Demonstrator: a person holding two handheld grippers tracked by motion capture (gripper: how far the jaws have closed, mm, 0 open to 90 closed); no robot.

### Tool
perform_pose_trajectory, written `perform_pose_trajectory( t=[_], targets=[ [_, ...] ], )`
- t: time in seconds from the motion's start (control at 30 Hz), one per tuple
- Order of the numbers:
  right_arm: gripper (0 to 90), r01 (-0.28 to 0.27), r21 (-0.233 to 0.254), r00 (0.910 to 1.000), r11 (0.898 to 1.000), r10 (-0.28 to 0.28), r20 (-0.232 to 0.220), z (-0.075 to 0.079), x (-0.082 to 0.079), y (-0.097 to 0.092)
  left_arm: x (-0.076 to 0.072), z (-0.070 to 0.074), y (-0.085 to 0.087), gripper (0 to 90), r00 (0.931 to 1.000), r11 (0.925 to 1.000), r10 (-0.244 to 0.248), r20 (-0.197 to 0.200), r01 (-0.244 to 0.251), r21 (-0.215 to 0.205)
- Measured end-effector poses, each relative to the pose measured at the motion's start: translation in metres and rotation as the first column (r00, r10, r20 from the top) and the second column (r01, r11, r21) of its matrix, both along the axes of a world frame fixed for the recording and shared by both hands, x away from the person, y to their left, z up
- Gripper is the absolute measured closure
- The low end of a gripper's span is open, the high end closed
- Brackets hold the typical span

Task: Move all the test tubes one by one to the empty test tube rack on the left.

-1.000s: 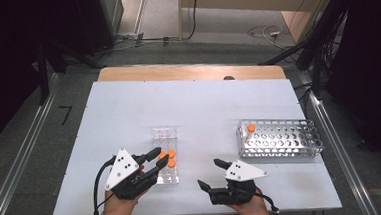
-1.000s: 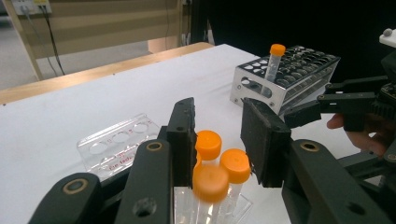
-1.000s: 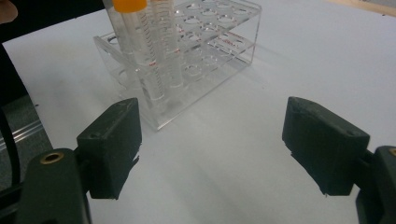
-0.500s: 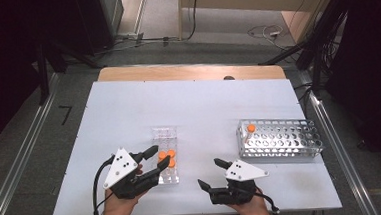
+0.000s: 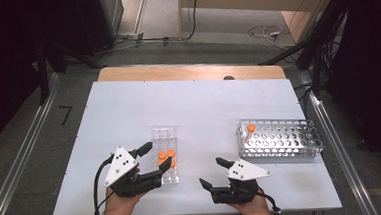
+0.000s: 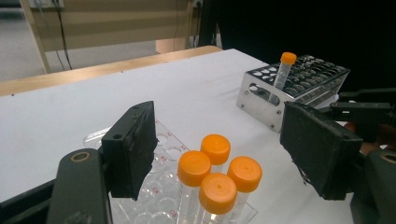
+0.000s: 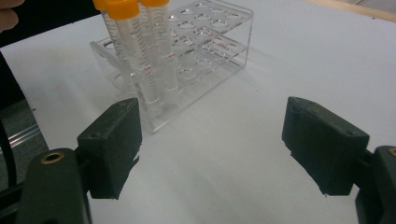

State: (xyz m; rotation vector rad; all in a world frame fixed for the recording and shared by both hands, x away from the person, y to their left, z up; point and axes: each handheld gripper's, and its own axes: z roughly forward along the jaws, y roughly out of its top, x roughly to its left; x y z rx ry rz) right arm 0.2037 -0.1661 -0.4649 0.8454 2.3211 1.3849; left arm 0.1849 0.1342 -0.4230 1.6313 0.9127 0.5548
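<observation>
Left claw (image 5: 152, 157), your jaws have just been opening, now wide and gripping nothing, straddling the upright orange-capped tubes (image 6: 215, 171) at the clear rack's (image 5: 164, 139) near end. Right claw (image 5: 213, 172) gapes empty, farther from that rack.

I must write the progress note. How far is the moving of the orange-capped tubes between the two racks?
Done: one tube stands in the metal rack. In hand: nothing; the left gripper, jaws just opened, flanks four capped tubes in the clear rack without pressing them. The right gripper waits open. Left, probably: those four tubes.
</observation>
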Motion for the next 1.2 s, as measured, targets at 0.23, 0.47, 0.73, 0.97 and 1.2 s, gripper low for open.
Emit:
perform_pose_trajectory(
  t=[0.23,0.47,0.73,0.97,1.2],
  targets=[
    [18.5,0.038,0.007,0.9989,0.999,-0.039,0.025,0.005,0.003,-0.012,0.002,-0.002,0.001,25.6,0.9999,0.9999,0.010,-0.004,-0.010,0.007],
    [19.0,0.106,0.025,0.9933,0.994,-0.107,0.043,0.011,0.009,-0.031,0.005,-0.005,0.004,22.6,0.9995,0.9996,0.027,-0.014,-0.027,0.009],
    [20.8,0.214,0.033,0.9734,0.976,-0.216,0.076,0.014,0.022,-0.056,0.005,-0.004,0.007,22.2,0.9987,0.9986,0.052,-0.003,-0.052,-0.006],
    [21.2,0.276,0.031,0.9574,0.961,-0.277,0.081,0.013,0.032,-0.067,0.005,-0.004,0.007,22.2,0.9987,0.9987,0.050,0.001,-0.050,-0.008],
    [22.2,0.323,0.031,0.9420,0.946,-0.325,0.085,0.011,0.040,-0.075,0.005,-0.004,0.006,22.2,0.9987,0.9986,0.051,0.004,-0.051,-0.012]
  ],
)
